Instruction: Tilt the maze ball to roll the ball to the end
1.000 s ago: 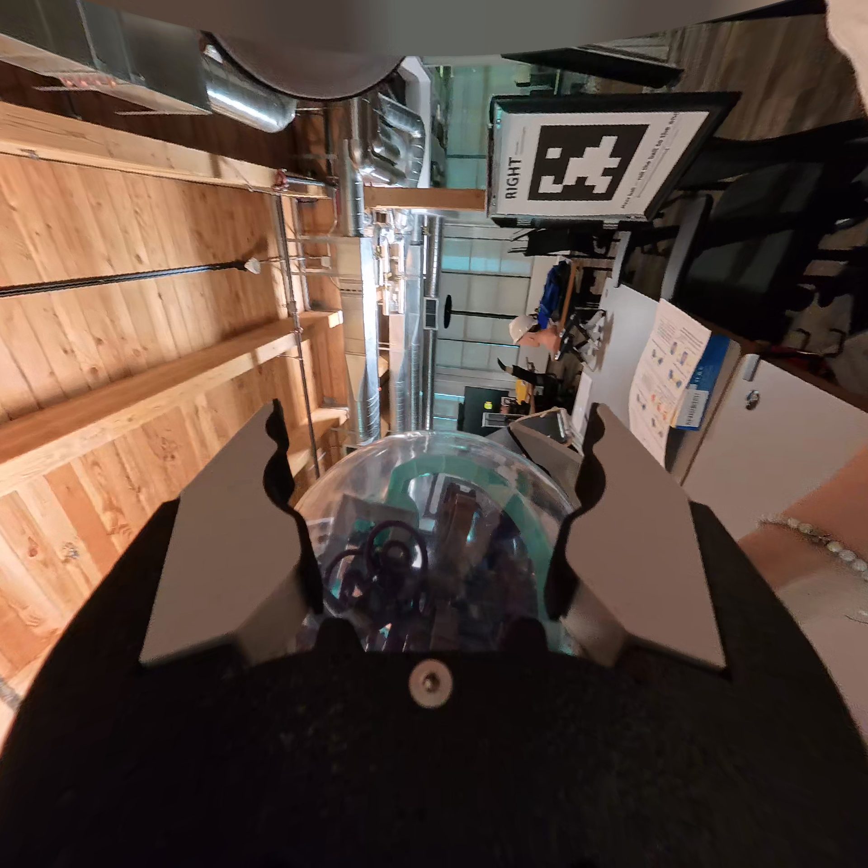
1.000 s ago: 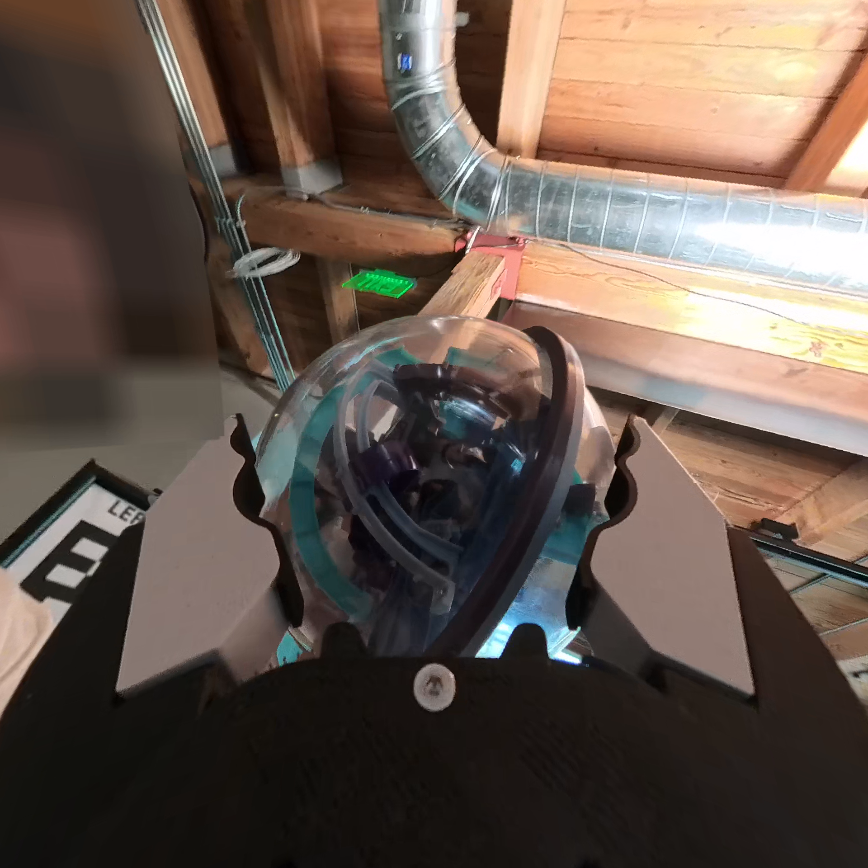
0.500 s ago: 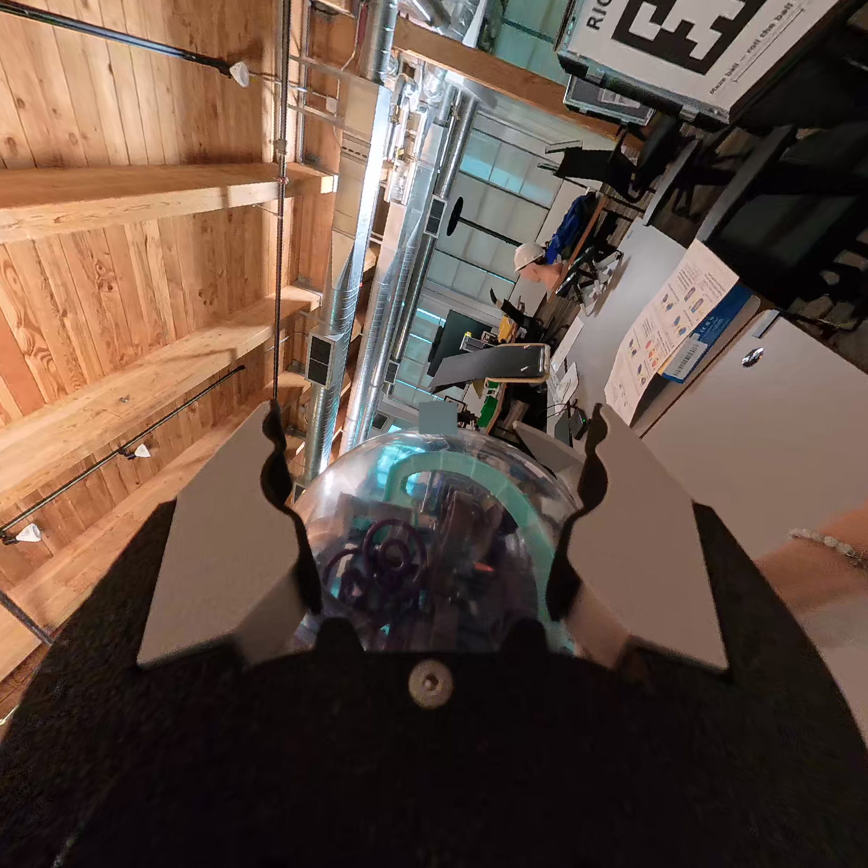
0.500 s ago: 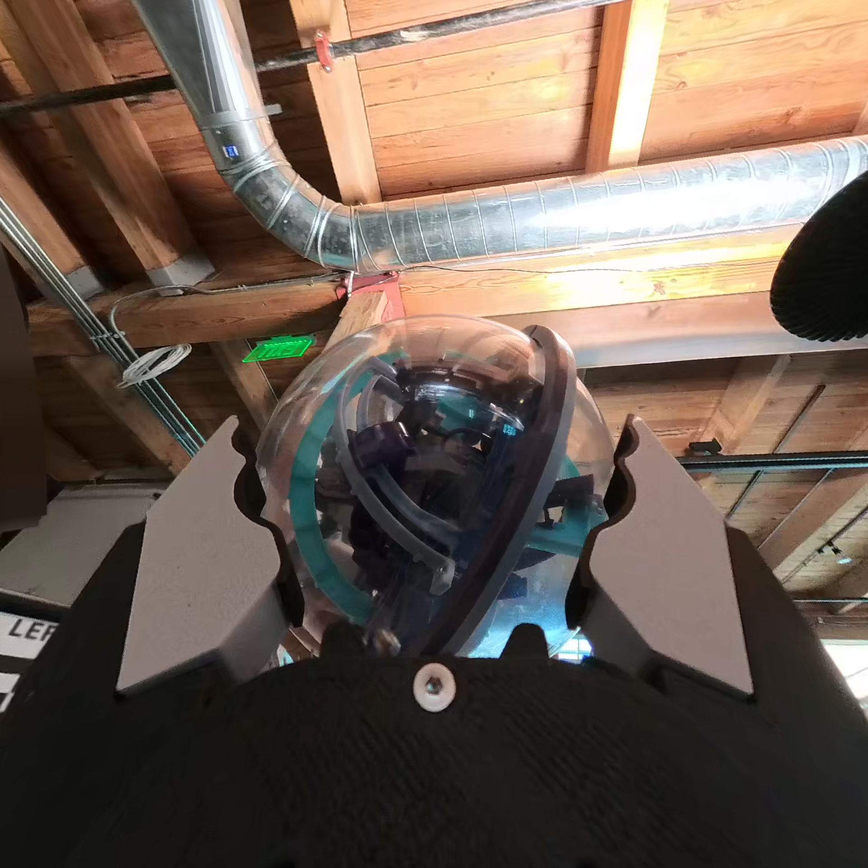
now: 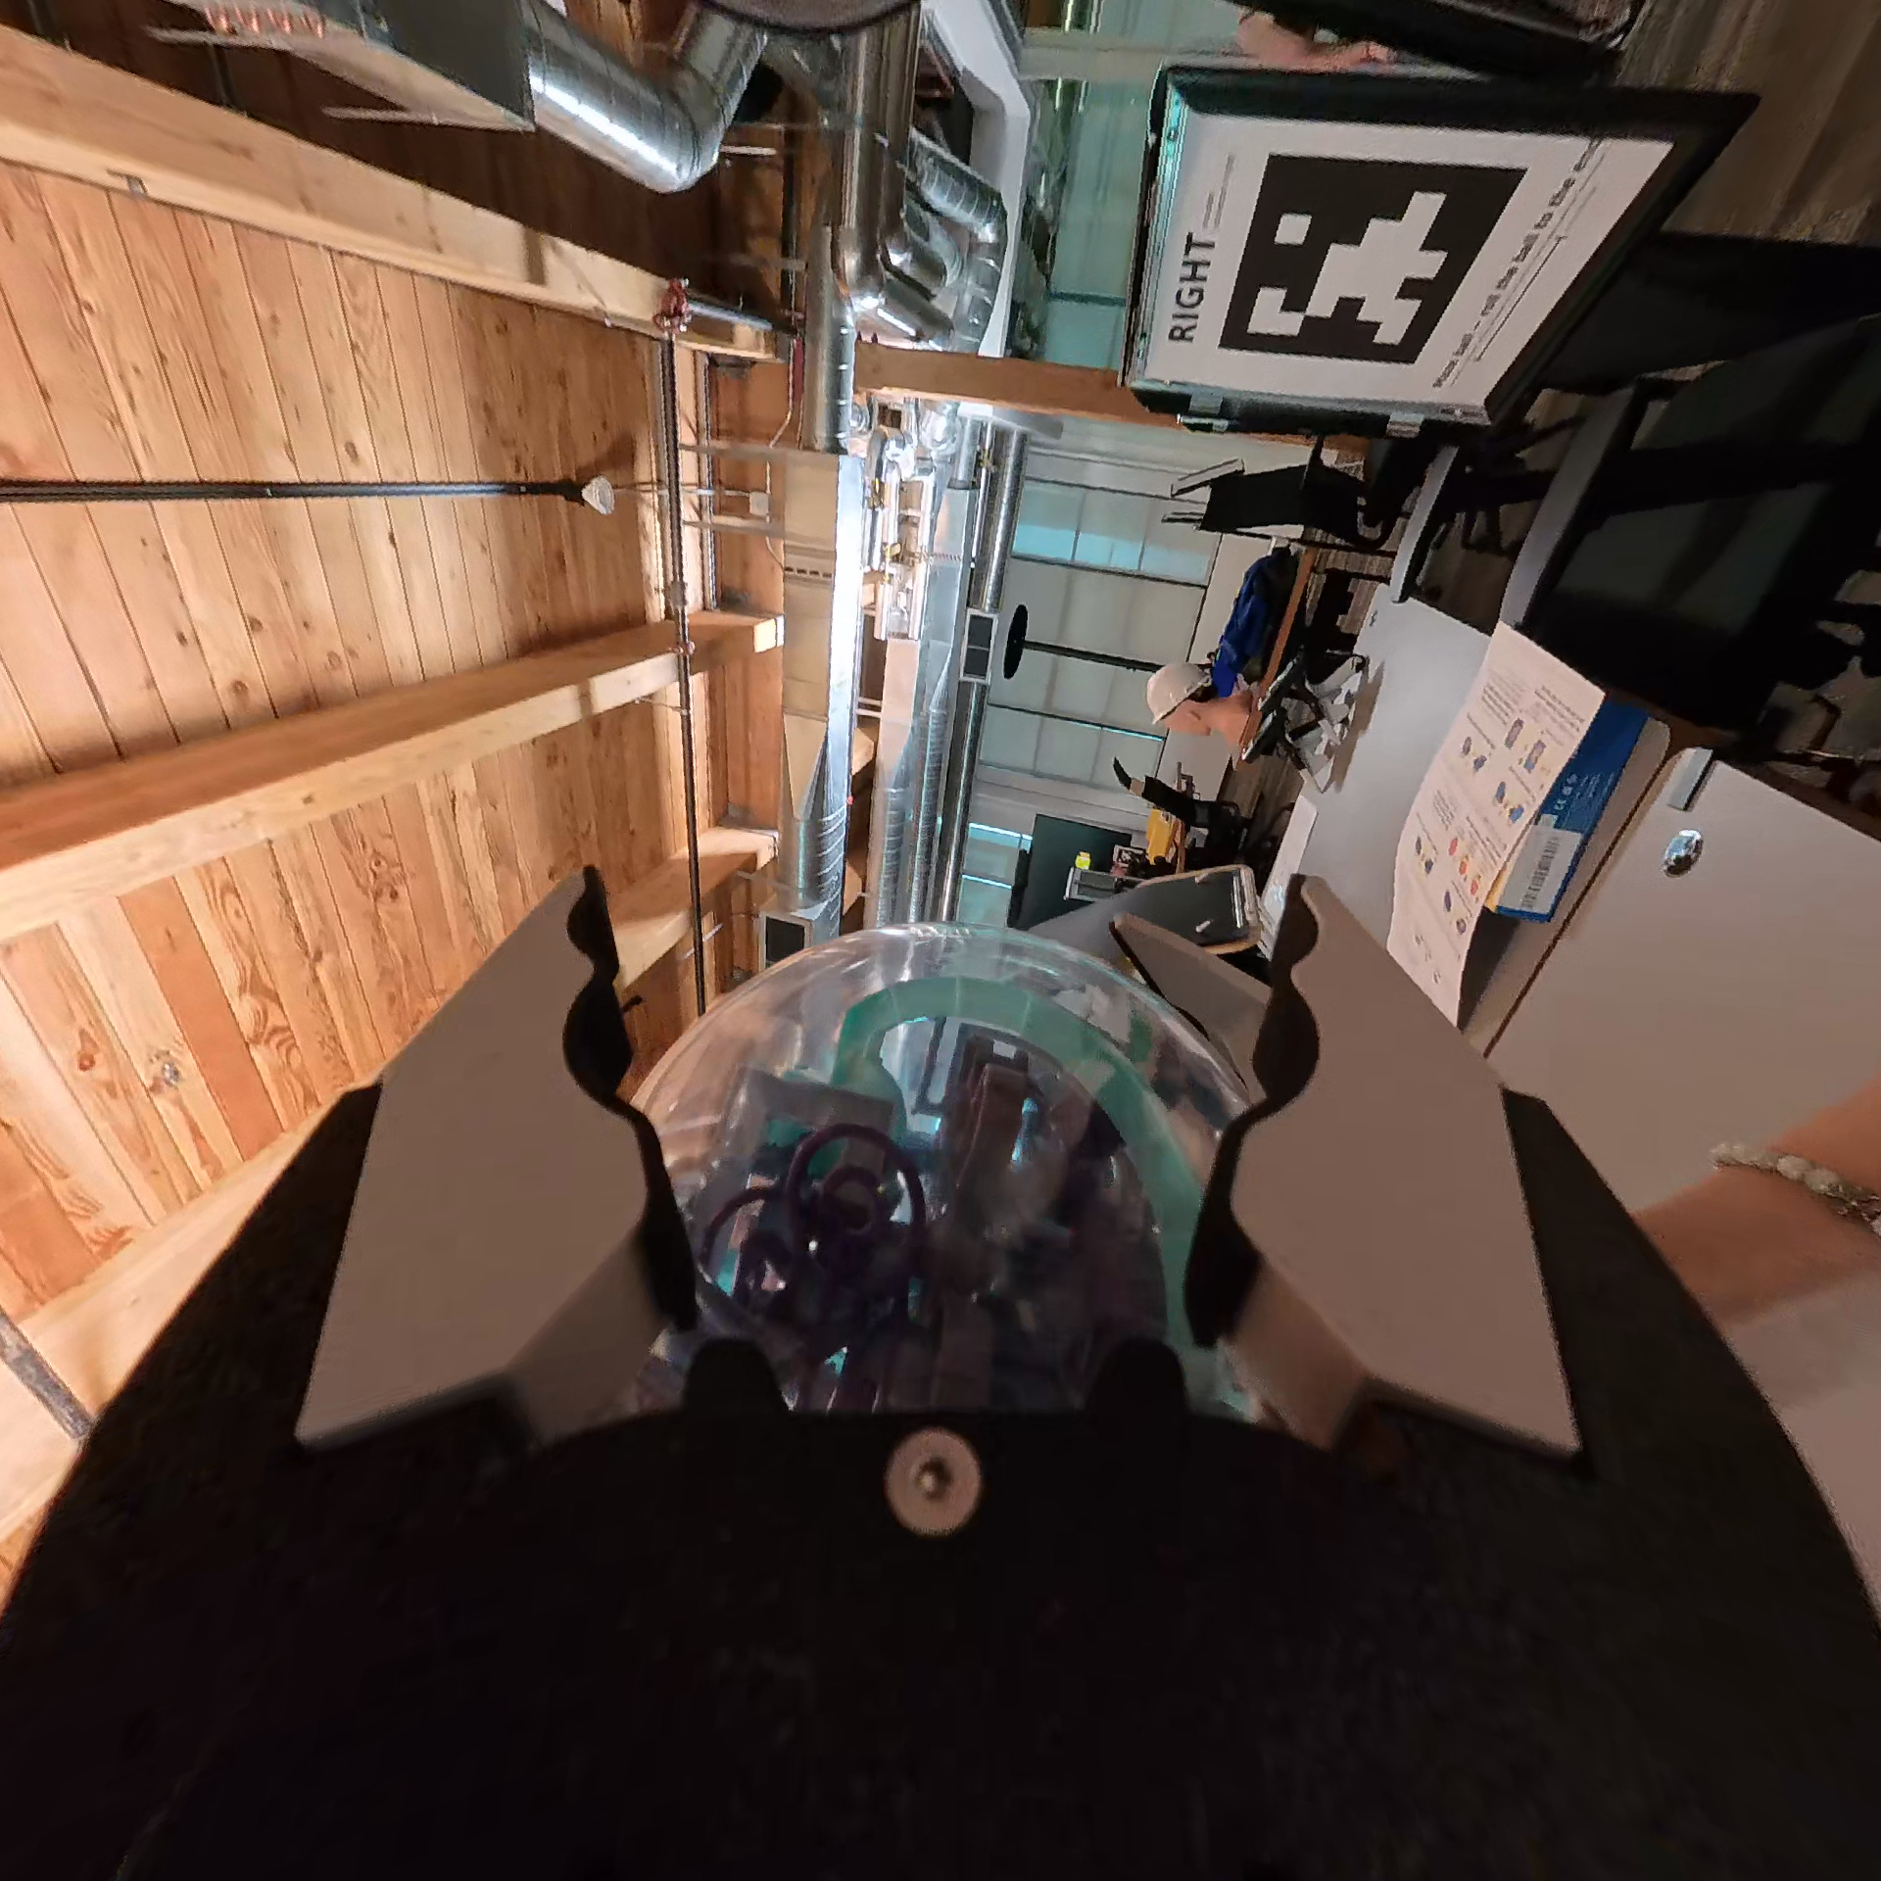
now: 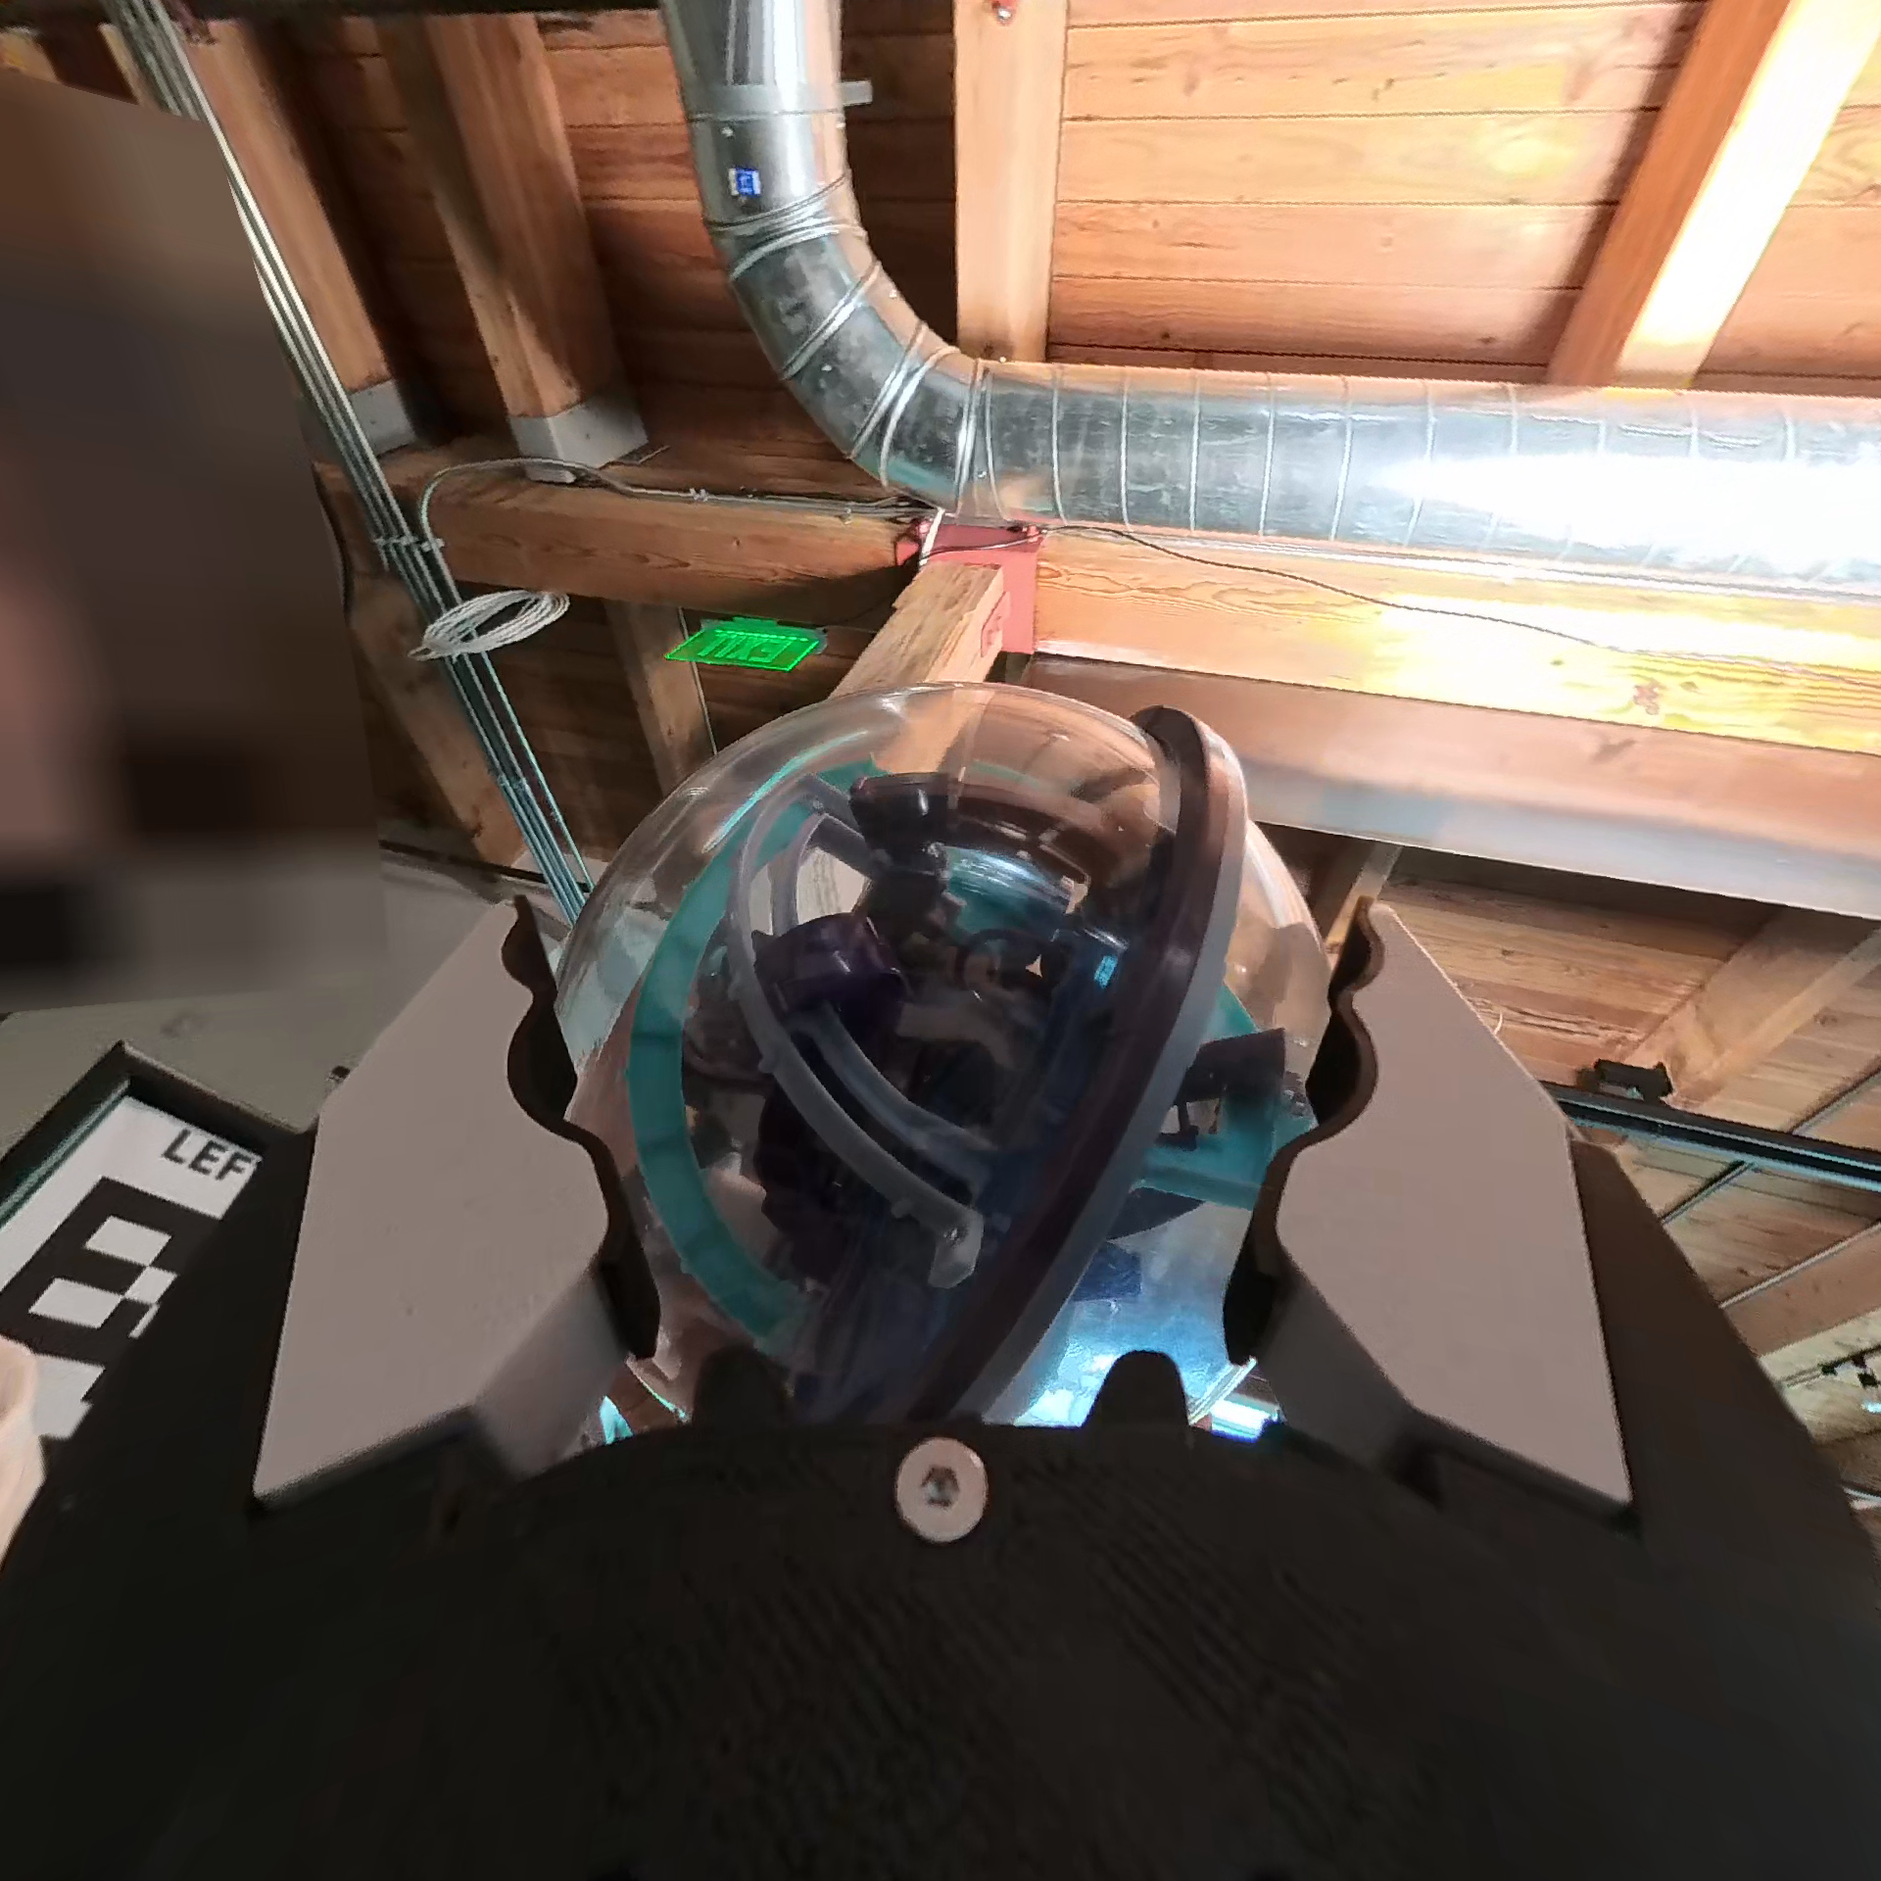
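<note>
Left gripper (image 5: 931, 1028): a matte black, rough-textured body that widens toward the camera, with two flat grey fingers (image 5: 478, 1171) whose inner edges are black and wavy. A silver screw (image 5: 932, 1478) sits at the centre of the body. Right gripper (image 6: 942, 1028) is built the same (grey fingers (image 6: 1425, 1201), silver screw (image 6: 939, 1492)). A pale beaded bracelet (image 5: 1802, 1181) circles the person's wrist.

Your maze ball (image 6: 916, 1028) is a clear plastic sphere with a dark band running round its middle, tilted diagonally in the right wrist view. Inside you've got teal and grey curved tracks plus a dark purple tangle of rings (image 5: 824, 1211). It's up in the air, wedged between both pairs of tongs; can't spot the little ball
</note>
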`<state>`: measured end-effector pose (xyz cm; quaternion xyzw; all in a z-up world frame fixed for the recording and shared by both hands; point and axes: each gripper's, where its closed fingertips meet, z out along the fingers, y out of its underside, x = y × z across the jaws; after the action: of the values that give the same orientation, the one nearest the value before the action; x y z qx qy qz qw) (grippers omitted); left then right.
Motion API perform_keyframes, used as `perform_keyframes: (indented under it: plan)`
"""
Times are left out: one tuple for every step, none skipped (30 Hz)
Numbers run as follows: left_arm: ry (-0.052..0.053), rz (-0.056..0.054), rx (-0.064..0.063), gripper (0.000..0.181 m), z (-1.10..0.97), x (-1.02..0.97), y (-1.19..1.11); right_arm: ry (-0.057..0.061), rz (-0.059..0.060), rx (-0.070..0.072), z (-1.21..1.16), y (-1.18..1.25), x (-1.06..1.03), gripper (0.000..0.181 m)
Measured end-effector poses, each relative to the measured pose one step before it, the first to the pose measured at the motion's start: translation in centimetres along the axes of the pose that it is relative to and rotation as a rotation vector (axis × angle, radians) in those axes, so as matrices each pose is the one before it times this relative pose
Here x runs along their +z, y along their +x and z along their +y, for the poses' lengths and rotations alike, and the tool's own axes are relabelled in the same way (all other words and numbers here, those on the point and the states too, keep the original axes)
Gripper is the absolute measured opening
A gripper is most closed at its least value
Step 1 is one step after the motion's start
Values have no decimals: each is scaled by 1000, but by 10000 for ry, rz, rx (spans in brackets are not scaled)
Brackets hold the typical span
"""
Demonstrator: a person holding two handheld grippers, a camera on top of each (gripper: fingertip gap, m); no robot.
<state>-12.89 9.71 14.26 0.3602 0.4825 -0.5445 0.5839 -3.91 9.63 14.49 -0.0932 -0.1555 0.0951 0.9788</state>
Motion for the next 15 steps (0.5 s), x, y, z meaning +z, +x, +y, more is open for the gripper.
perform_keyframes:
  plan:
    - [105, -10, 63, 123, -478, 13, 4, -27, -99, -111, -92, -446, 230, 146]
    - [73, -3, 71, 123, -388, 23, 40, -23, -102, -77, -95, -370, 184, 146]
    - [24, 2, 84, 123, -276, 47, 79, -21, -86, -25, -65, -256, 133, 146]
    - [-3, -6, 81, 123, -203, 60, 85, -24, -73, -13, -41, -207, 80, 147]
    - [-3, -34, 86, 124, -245, 65, 76, -41, -26, -7, -49, -236, 126, 147]
    - [97, -21, 134, 124, -601, 26, 136, -53, -76, -84, -163, -575, 247, 146]
    - [189, 37, 211, 124, -1073, 60, 249, -54, -261, -290, -248, -1118, 386, 147]
    - [57, 95, 286, 125, -1023, 125, 302, -62, -399, -483, -188, -1336, 439, 148]
    - [-62, 40, 49, 125, 67, 53, -34, 16, -337, -628, 49, -546, 109, 149]
    - [-394, -271, -696, 126, 2533, -70, -1011, 57, 603, 313, 581, 2186, -626, 148]
    - [-781, -432, -1118, 129, 3987, -187, -1530, -93, 1551, 1260, 1268, 4114, -1145, 146]
    - [-553, -126, -779, 129, 2584, -124, -786, 76, 1188, 942, 814, 2993, -997, 146]
    - [-275, 165, -122, 128, 511, -119, 405, 146, 306, 296, 452, 568, -797, 147]
    - [-45, 326, 381, 128, -453, -146, 1076, 81, -172, -107, 170, -860, -561, 147]
    - [125, 102, 136, 129, -317, -171, 524, 117, -136, -211, -113, -695, -301, 147]
